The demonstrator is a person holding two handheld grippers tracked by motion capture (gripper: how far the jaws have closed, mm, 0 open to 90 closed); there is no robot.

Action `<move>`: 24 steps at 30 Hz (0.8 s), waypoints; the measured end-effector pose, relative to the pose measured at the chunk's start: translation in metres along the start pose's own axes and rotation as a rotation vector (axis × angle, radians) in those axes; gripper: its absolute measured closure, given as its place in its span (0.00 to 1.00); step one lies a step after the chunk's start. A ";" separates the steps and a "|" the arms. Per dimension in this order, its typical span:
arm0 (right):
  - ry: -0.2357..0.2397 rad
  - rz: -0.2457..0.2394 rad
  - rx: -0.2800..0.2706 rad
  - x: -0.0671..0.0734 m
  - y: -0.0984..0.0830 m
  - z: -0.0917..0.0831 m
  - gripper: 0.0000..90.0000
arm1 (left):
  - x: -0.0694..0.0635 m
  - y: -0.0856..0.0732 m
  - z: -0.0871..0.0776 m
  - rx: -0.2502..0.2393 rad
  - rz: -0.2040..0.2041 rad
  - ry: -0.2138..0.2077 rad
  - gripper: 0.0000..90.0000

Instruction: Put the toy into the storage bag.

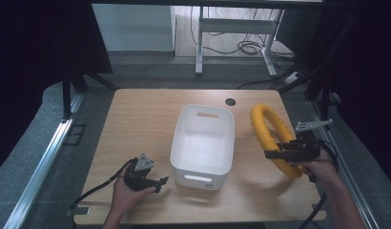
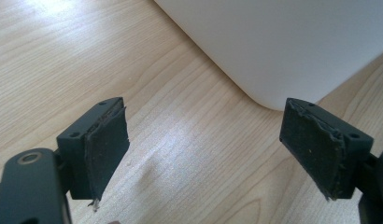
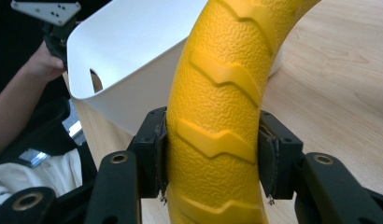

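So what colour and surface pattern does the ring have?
Yellow ring, pebbled texture with raised chevron-like treads; clearest in the right gripper view.

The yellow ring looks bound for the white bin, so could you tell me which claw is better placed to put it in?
Right, probably: the right claw is shut on the yellow ring beside the white bin; the left claw is open.

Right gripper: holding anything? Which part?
Yes. The right gripper is shut on the yellow ring, jaws clamping its ridged tube from both sides. The left gripper is open and holds nothing, near the white bin.
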State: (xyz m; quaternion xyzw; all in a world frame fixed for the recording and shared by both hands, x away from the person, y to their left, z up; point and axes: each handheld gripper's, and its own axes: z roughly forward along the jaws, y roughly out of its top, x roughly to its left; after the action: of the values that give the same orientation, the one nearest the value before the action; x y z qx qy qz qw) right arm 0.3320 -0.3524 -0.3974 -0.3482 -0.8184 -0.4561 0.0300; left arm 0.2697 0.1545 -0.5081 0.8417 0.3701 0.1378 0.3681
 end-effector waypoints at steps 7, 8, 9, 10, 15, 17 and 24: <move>0.000 0.014 -0.040 -0.004 0.000 -0.007 0.57 | 0.000 0.000 0.001 0.001 0.000 -0.001 0.17; -0.001 0.013 -0.040 -0.004 0.000 -0.007 0.57 | 0.000 0.000 0.001 0.002 0.001 0.000 0.17; -0.001 0.013 -0.040 -0.004 0.000 -0.007 0.57 | 0.000 0.000 0.001 0.002 0.001 0.000 0.17; -0.002 0.013 -0.040 -0.004 0.000 -0.007 0.57 | 0.000 0.000 0.001 0.002 0.000 0.000 0.17; -0.007 0.017 -0.051 -0.006 0.001 -0.009 0.57 | 0.000 0.000 0.000 -0.001 0.000 0.002 0.17; -0.017 0.010 -0.048 -0.006 0.001 -0.009 0.57 | 0.000 0.000 0.000 0.001 0.001 0.004 0.17; -0.024 0.013 -0.061 -0.010 0.002 -0.011 0.57 | 0.001 0.000 0.001 0.003 0.002 0.003 0.17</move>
State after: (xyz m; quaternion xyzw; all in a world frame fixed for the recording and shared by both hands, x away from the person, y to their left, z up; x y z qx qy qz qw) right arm 0.3378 -0.3651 -0.3933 -0.3599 -0.8020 -0.4765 0.0124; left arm 0.2705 0.1543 -0.5086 0.8423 0.3701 0.1392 0.3662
